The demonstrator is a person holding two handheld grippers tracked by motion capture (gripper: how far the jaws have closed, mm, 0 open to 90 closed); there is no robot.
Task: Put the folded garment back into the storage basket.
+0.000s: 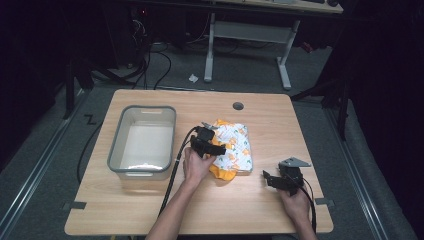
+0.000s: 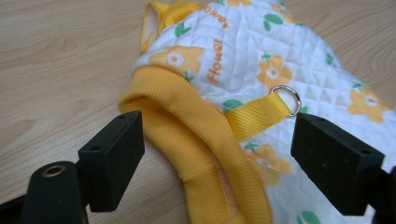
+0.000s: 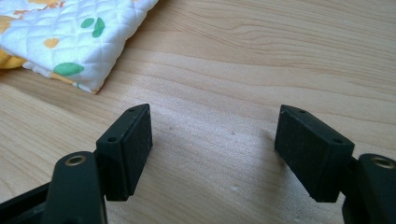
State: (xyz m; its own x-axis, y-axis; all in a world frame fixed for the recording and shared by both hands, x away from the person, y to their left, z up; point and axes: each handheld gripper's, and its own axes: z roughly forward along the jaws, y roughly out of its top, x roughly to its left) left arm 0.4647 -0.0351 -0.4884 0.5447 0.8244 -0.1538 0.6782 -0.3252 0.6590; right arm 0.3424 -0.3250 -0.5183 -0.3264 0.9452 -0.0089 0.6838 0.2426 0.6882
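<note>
Plastic tub (image 1: 142, 142), pale grey and rectangular with rounded corners, sits on the wooden table (image 1: 150, 210) well to the left of both grippers. Next comes the left gripper (image 1: 216, 148), its black jaws spread wide and gripping nothing. Between them lies the quilted pet vest (image 1: 233, 145): white diamond-stitched cloth printed with orange flowers, green leaves and the word "flower". In the left gripper view its ribbed yellow cuff (image 2: 187, 135), thick and softly rolled, runs just inside the left-hand finger (image 2: 114, 156) without quite touching it that I can tell. A yellow webbing strap (image 2: 254, 116) with a small metal ring (image 2: 287, 99) ends just above the right-hand finger (image 2: 334, 161). Further right, the right gripper (image 1: 270, 180) rests low on bare wood, well apart from the vest, its jaws also standing wide with only table grain between them. In the right gripper view a corner of the vest (image 3: 70, 42) lies up and left of the left-hand finger (image 3: 128, 149).
</note>
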